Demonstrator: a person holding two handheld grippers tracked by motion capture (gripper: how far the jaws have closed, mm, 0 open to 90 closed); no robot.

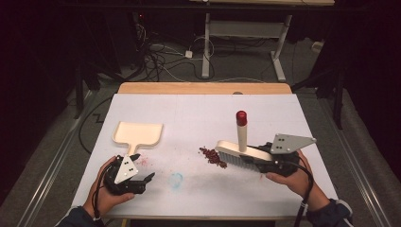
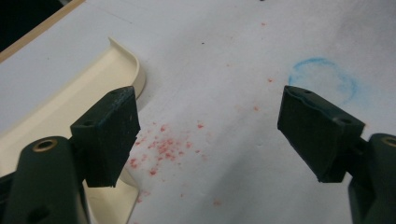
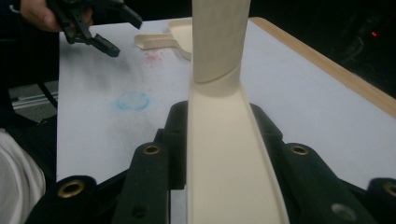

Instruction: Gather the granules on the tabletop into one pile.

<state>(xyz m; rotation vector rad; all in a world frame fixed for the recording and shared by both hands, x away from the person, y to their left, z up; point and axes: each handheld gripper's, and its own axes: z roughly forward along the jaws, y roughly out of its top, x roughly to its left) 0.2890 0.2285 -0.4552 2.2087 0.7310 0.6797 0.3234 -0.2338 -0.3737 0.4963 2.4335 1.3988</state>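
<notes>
On the worktop (image 1: 198,109) we see the dustpan (image 1: 138,134) lying at the left, the crumb pile (image 1: 213,157) near the middle, and the brush (image 1: 243,153) just right of that pile.

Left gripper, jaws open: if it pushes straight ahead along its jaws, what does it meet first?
Probably nothing solid: the left gripper points over bare table with red specks; the dustpan lies just off its left-hand jaw. Depth unclear.

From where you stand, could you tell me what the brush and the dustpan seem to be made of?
The brush looks like smooth cream plastic: its back and handle have a moulded, faintly glossy surface, with a red cap on the handle's end. The dustpan matches it, with a thin moulded cream rim, most likely plastic. The table top looks like matte white sheet over wood.
</notes>
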